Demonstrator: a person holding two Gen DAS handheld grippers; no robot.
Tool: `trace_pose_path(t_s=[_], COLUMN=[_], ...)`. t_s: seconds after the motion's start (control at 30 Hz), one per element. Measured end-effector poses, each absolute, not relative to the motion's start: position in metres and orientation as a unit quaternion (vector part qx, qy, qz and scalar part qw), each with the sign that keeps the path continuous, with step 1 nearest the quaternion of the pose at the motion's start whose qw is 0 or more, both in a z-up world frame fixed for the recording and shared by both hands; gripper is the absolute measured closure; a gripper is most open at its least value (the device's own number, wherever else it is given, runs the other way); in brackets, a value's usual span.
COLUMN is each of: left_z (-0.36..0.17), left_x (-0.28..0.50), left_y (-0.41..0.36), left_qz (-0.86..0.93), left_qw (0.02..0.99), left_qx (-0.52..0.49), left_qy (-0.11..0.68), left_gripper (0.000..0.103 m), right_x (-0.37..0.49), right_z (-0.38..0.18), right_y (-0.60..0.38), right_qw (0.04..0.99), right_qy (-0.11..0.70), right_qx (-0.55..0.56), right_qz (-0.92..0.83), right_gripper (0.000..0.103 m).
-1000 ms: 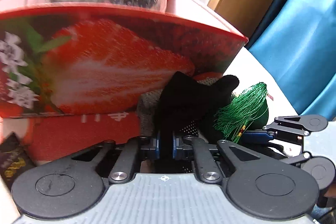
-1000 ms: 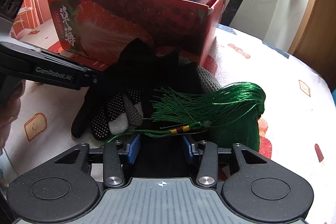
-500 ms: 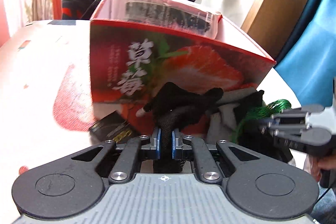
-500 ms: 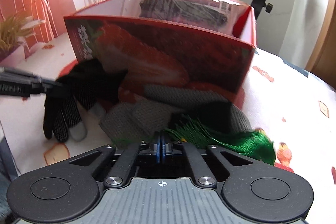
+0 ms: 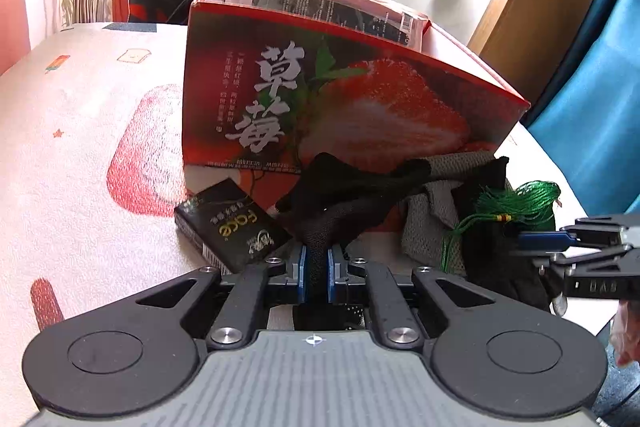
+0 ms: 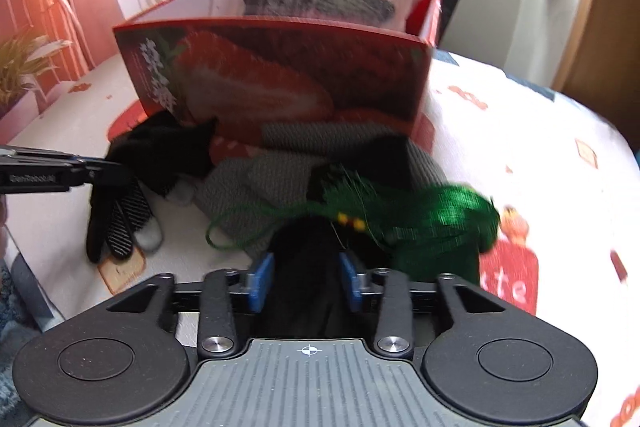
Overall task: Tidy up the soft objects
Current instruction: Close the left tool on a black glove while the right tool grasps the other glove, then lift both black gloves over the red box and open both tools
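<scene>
The left gripper [image 5: 316, 273] is holding a black knit glove [image 5: 344, 199]: its jaws are standing narrow, with a fold of the cuff pinched between the blue pads [image 5: 300, 273]. The glove is trailing forward from the jaws toward the strawberry-printed carton [image 5: 340, 99], just ahead. To the left of these jaws a small black packet [image 5: 232, 227] is lying on the counter [image 5: 80, 147].

The right gripper [image 6: 306, 281] is standing with its jaws partly apart, dark fabric [image 6: 306, 267] lying between the pads; whether they are pressing it cannot be told. Directly ahead, a green tassel [image 6: 436, 223] is resting across grey knit cloth [image 6: 276, 179]; a second black glove [image 6: 120, 223] with dotted fingers is lying to the far left of these jaws.

Judgement: all pieces are appearing light, limp and compressible, not fragile. The gloves are likely to drape and swing, so a hold on the bunched cuff is looking soundest. The tassel's loose threads are likely to snag or slip; its bound head by the yellow beads is offering the firmer hold.
</scene>
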State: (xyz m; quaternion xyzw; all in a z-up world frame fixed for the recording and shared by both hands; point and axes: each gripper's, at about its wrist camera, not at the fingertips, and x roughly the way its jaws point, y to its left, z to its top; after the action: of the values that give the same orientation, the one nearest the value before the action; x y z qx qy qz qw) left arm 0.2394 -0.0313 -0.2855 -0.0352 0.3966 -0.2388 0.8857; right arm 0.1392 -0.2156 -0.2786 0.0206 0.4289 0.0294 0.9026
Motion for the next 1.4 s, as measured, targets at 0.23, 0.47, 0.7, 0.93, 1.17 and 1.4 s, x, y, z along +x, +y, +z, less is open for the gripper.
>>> trace_pose_path(t_s=[0.23, 0.47, 0.7, 0.93, 1.17, 1.4], left_z=[-0.286, -0.278, -0.262, -0.236, -0.204, -0.171], left_x=[0.23, 0.225, 0.224, 0.23, 0.238, 0.254], left_y=[-0.026, -0.022, -0.014, -0.011, -0.013, -0.014], left_qz=[-0.23, -0.228, -0.218, -0.214, -0.215, -0.222], left_qw=[0.888, 0.892, 0.901, 0.912, 0.926, 0.934], left_qx=[-0.047, -0.052, -0.063, -0.066, -0.059, -0.062], left_qy=[0.396, 0.388, 0.369, 0.343, 0.306, 0.273], left_gripper=[0.092, 0.092, 0.092, 0.092, 0.092, 0.092], right_x=[0.149, 0.146, 0.137, 0.153, 0.177, 0.2], right_z=[-0.296, -0.291, -0.26, -0.212, -0.169, -0.142], right_y=[-0.211, -0.215, -0.211, -0.232, -0.251, -0.259], right_qw=[0.897, 0.898, 0.914, 0.926, 0.931, 0.941], right_qy=[0.441, 0.44, 0.399, 0.328, 0.274, 0.247], right_qx=[0.03, 0.019, 0.041, 0.153, 0.205, 0.198], right_qz=[0.009, -0.003, 0.058, 0.106, 0.128, 0.124], right_gripper=[0.045, 0.092, 0.096, 0.096, 0.096, 0.096])
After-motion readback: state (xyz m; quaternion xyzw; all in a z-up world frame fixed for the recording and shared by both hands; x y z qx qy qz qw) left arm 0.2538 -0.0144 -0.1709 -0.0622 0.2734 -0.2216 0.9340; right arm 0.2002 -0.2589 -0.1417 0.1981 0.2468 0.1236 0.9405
